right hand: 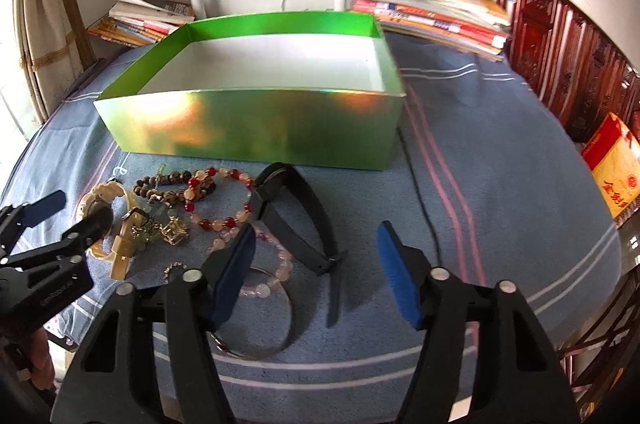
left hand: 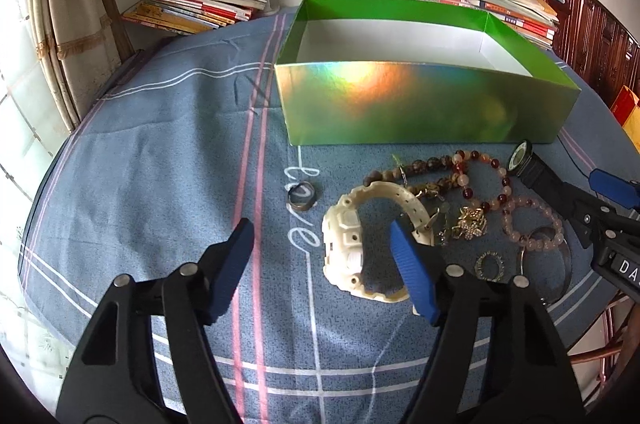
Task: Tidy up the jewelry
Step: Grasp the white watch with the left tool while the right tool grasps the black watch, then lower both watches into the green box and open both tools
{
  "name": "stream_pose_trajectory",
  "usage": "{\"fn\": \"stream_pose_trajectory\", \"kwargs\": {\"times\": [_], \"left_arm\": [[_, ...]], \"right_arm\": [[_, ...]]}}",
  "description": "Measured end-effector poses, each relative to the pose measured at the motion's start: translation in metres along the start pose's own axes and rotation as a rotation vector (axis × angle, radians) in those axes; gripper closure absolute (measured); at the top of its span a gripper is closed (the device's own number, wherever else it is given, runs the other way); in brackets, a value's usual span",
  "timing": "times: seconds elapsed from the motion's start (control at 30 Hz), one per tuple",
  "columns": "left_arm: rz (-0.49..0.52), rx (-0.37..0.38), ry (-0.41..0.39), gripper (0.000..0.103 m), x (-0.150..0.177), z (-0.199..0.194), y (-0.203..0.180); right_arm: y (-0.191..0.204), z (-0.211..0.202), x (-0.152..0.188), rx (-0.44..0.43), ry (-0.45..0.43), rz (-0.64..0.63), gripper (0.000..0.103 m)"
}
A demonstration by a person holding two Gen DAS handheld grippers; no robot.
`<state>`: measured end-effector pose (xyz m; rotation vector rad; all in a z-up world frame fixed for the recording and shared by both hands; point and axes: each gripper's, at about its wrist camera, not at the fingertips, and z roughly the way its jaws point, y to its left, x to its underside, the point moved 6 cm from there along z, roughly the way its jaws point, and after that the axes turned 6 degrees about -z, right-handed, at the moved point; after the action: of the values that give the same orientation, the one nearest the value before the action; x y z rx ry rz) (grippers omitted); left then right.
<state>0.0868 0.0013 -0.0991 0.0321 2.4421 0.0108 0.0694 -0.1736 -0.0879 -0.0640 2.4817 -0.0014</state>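
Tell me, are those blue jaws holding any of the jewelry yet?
No. Both the left gripper and the right gripper are open and empty; the white watch lies loose on the cloth.

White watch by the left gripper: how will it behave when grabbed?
The white watch lies on its side with its strap holding a curve, so it probably lifts as one fairly stiff piece. Its chunky case likely makes it case-heavy. The buckle end touches the charm pile, which may snag.
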Motion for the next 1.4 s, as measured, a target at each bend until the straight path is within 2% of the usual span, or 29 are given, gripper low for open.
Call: {"fn": "stream_pose_trajectory", "kwargs": {"times": [0.07,0.1,0.13,0.2,0.3,0.47,0.6,0.8,0.93,1.07,1.23,1.3,1.4], "left_arm": [[-0.005,0.003,0.027,0.042,0.001,0.008,0.000],[-0.008,-0.002,0.039,0.045,0.002,0.012,0.001],[-0.010,-0.008,0.049,0.052,0.003,0.016,0.001],[-0.019,0.005,0.049,0.064,0.002,0.019,0.002],[-0.020,0.010,0.058,0.085,0.001,0.020,0.003],[-0.037,0.016,0.049,0.085,-0.001,0.012,0.010],[-0.042,0.004,-0.005,0.085,-0.009,-0.004,0.017],[-0.037,-0.020,-0.019,0.085,-0.011,-0.009,0.017],[-0.047,-0.003,-0.023,0.085,-0.015,-0.013,0.020],[-0.061,0.043,-0.075,0.085,-0.037,-0.030,0.025],[-0.060,0.066,-0.172,0.085,-0.092,-0.042,0.022],[-0.067,0.083,-0.166,0.085,-0.114,-0.032,0.017],[-0.048,0.115,-0.112,0.084,-0.136,-0.005,0.005]], "right_arm": [[0.004,0.010,-0.001,-0.007,0.019,-0.013,0.047],[0.005,0.013,-0.001,-0.011,0.027,-0.017,0.052],[0.007,0.016,-0.001,-0.010,0.032,-0.023,0.058],[0.007,0.019,-0.001,-0.018,0.033,-0.029,0.079],[0.008,0.018,-0.002,-0.025,0.032,-0.036,0.091],[0.004,0.007,-0.005,-0.024,0.003,-0.024,0.094],[0.000,-0.005,-0.013,-0.005,-0.038,-0.025,0.094],[0.003,0.010,-0.005,0.005,0.001,-0.030,0.094],[0.001,-0.005,-0.012,-0.003,-0.043,-0.023,0.094],[-0.004,-0.034,-0.037,-0.030,-0.137,-0.012,0.094],[-0.016,-0.043,-0.084,0.004,-0.230,-0.001,0.094],[-0.020,-0.028,-0.102,0.004,-0.210,0.003,0.094],[-0.022,0.005,-0.117,0.000,-0.149,0.010,0.094]]}}
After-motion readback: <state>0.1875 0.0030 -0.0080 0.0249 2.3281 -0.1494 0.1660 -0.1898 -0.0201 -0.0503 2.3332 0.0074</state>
